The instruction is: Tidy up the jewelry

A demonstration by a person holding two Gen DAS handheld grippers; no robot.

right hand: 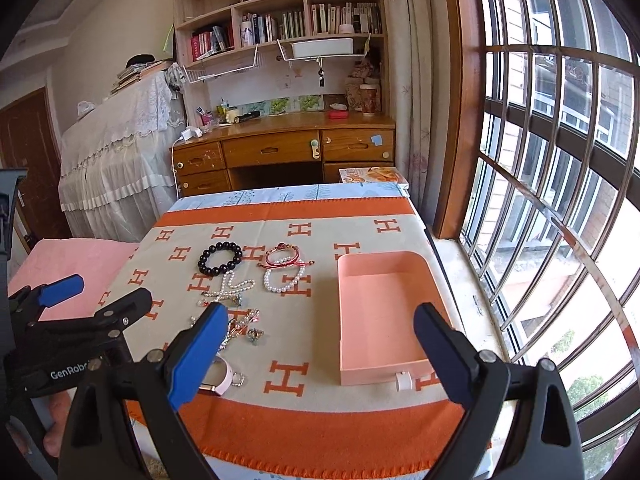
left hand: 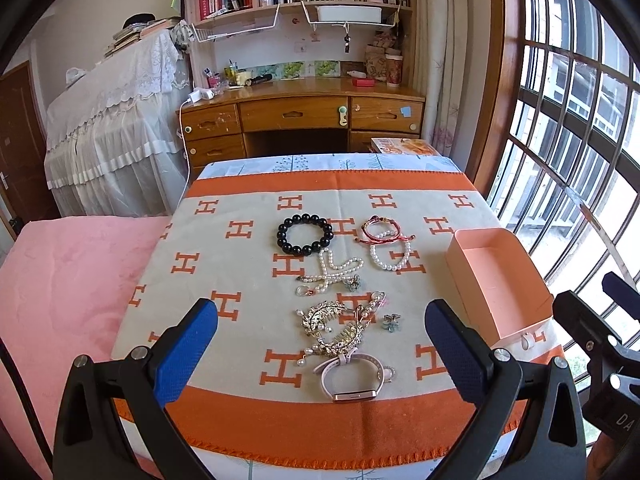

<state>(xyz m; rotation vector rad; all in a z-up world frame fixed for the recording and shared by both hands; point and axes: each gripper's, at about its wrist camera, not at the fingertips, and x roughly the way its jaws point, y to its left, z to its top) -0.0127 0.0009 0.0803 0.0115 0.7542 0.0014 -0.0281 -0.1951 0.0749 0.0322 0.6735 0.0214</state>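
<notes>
Jewelry, loose lot, on an orange-and-cream cloth (left hand: pixel 248 412) over the worktop.

Far row: black bead bracelet (left hand: pixel 305 234), round and flat; red cord bracelet (left hand: pixel 378 229) overlapping a pearl bracelet (left hand: pixel 390 252).
Middle: pearl strand (left hand: pixel 336 272), bunched, with small charms at its near end.
Near row: gilt hair comb (left hand: pixel 334 326), tangled with pearl drops; small earring (left hand: pixel 391 322) just beside it; pink watch (left hand: pixel 352 378), nearest the front edge, strap looped, its face bar lying crosswise to the fingers.

Pink box (left hand: pixel 496 284), open and empty, stands to the right of the lot, long axis running away from the viewer, apart from every piece.

Left gripper (left hand: pixel 322 354): fingers spread wide, holding nothing, above the near edge of the cloth. The watch and comb lie straight ahead between the finger lines; this is the nearer gripper to the lot.

Right gripper (right hand: pixel 320 354): fingers spread wide, empty. The box sits ahead, toward its right finger; the jewelry lies off to its left.

Judgement: nothing is boxed yet. The likely first pick is the watch or comb by the left gripper, then a carry rightward to the box.
</notes>
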